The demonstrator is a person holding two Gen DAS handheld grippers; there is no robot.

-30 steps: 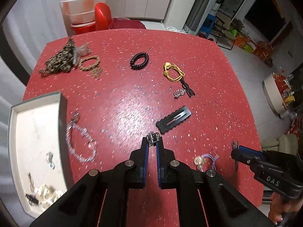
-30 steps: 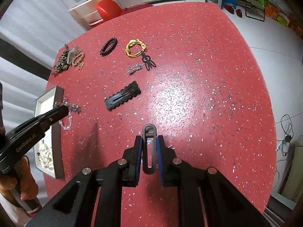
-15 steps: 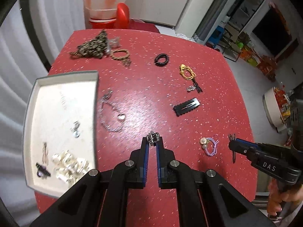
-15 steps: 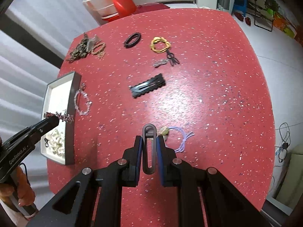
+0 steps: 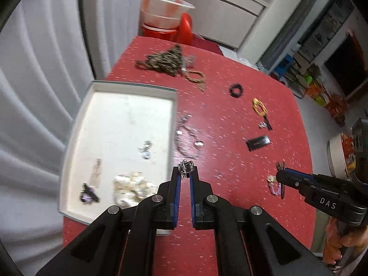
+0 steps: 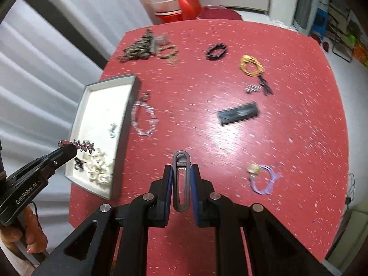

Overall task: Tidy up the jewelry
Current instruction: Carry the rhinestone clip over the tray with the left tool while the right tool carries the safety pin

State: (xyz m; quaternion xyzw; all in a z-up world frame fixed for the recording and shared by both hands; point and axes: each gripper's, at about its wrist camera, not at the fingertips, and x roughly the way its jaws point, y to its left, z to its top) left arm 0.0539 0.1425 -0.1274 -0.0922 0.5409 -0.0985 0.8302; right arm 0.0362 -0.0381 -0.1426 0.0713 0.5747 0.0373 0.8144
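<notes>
Left gripper (image 5: 185, 175) clamped on small silver charm (image 5: 185, 168), above table (image 5: 230, 184) beside tray (image 5: 119, 87); right gripper (image 6: 181, 172) pinching grey clip (image 6: 181, 181) over table

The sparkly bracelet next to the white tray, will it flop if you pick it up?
Probably yes: the sparkly bracelet lies in a loose, uneven loop, so it likely dangles. Its small links look light, and pushing would likely bunch it up.

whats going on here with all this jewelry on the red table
A person is sorting jewelry into a white tray with two handheld grippers. The left gripper is shut on a small silver sparkly clip, and the right gripper is shut on a grey metal hair clip. Bracelets, hair ties and a black clip lie on the table.
</notes>
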